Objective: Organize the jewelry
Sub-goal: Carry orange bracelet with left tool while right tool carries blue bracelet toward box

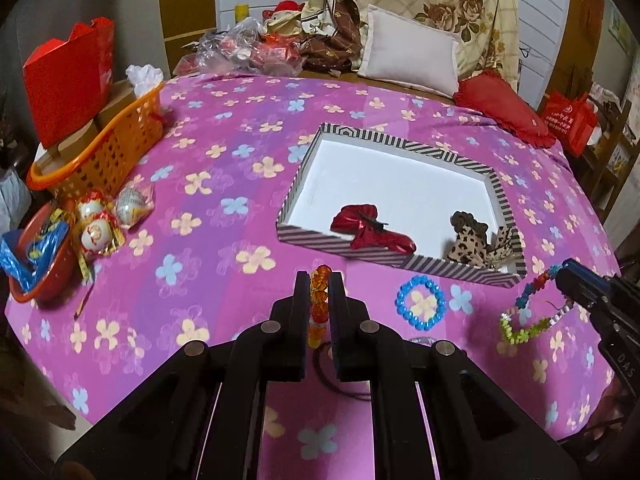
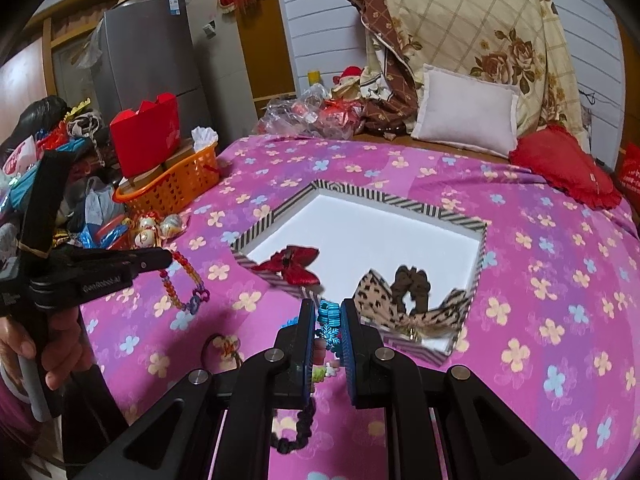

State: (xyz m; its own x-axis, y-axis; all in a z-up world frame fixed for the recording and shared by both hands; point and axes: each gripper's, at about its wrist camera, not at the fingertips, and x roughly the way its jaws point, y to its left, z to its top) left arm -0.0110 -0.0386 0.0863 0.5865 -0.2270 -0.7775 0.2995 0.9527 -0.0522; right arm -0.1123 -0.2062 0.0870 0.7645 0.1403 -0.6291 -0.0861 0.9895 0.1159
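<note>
In the left wrist view, an orange bead bracelet (image 1: 318,304) is clamped in the left hand-held gripper (image 1: 319,280) above the bed (image 1: 224,168); a blue bead bracelet (image 1: 421,307) lies unsorted beside the striped box's (image 1: 400,261) near edge. In the right wrist view, a multicoloured bracelet (image 2: 330,322) is pinched in the right hand-held gripper (image 2: 327,312); two bows are already boxed.
</note>
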